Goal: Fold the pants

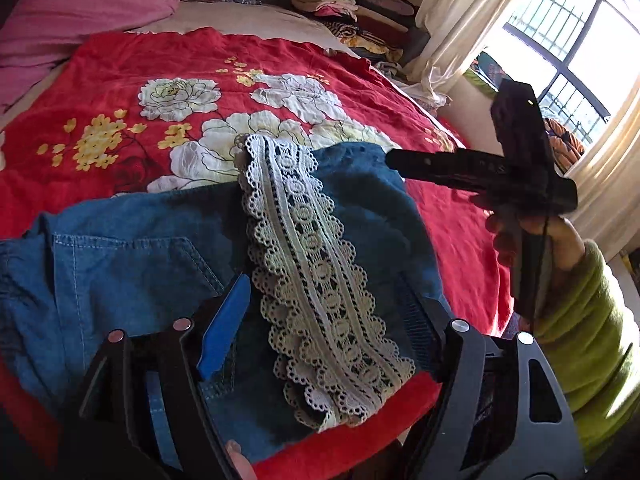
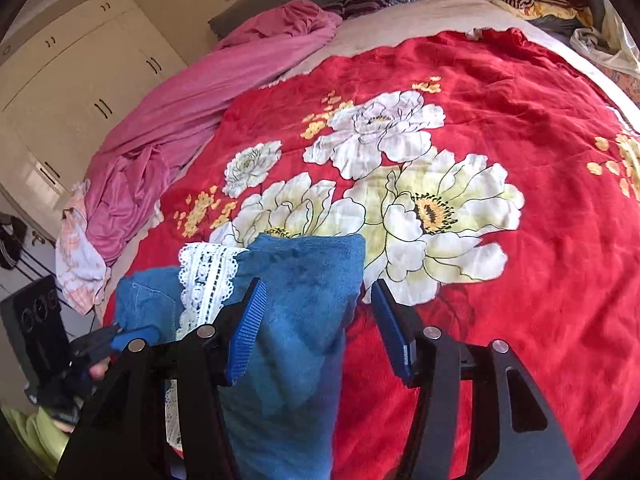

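On the red flowered blanket [image 2: 520,92] the blue pants [image 1: 132,248], trimmed with a white lace strip [image 1: 316,280], are lying bunched near the bed's front edge. Both grippers are hovering over them: the left gripper [image 1: 324,316] is keeping its fingers spread around the lace, and the right gripper [image 2: 316,328] is holding its fingers apart over the folded blue cloth, pinching nothing

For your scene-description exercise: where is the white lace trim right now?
In the left wrist view, the white lace trim lies lengthwise down the middle of the folded denim pants, on the near edge of the red floral blanket, between the left gripper's fingers.
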{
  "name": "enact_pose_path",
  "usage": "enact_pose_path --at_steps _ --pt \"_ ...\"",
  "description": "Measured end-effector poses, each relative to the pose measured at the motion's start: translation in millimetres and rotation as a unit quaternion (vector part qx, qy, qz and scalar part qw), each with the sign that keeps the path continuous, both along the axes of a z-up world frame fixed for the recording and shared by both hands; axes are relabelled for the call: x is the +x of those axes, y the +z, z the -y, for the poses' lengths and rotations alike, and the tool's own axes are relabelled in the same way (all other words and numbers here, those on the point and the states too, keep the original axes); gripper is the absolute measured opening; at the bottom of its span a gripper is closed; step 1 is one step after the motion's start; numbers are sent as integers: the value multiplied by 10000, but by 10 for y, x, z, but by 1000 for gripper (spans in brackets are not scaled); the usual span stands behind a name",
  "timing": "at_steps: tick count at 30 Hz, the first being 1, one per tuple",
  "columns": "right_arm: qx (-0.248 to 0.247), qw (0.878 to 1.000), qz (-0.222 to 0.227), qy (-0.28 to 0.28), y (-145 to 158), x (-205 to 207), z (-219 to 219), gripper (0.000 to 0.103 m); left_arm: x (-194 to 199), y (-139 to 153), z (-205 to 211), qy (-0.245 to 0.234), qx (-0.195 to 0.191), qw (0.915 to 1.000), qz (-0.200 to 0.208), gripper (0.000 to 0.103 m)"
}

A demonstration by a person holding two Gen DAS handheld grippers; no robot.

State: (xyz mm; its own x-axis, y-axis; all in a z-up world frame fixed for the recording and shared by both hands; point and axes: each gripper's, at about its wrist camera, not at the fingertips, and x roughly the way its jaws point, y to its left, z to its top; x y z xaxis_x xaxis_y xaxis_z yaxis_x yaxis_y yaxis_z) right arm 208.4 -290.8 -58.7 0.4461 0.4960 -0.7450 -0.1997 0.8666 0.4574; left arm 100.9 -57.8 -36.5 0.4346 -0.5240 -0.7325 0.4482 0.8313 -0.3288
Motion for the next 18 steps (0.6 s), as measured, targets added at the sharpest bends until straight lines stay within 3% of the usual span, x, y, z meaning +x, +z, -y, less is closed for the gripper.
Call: enact_pose_path --at_steps 2,3,4,5,9,12,14,16,18 --pt "-37 9993 -361 -100 -198 148 -3 54 -104 -105 110 -71 421 9991 41 66" --pt "83 9991 -402 -105 -239 172 -5 43 -144 -185 168 -83 722 9974 -15 66" --pt "190 9991 -387 -34 -232 177 -32 16 -181 -271 222 -30 1054 9944 -68 66" --pt "142 9995 -289 1 -173 175 -76 13 -217 -347 256 -30 1244 9922 -112 66" --pt "-595 9974 407 -85 103 228 -222 13 -288 -456 216 75 1146 9933 -133 67" --pt "-1259 9920 93 -31 -136 361 -301 14 -272 -445 183 101 1078 9939 -194 68" --pt "-1209 9925 133 -82 -193 325 -250 17 -304 -441 165 87 1077 9940 -177 69" --pt "-1164 9922 323 -317 -103 225 -134 34 -321 -441 128 91 1031 9945 -180 69" --pt "-1012 9921 582 -464 61 31 -22 35 -334 -422 102 120 1014 9946 -205 71"
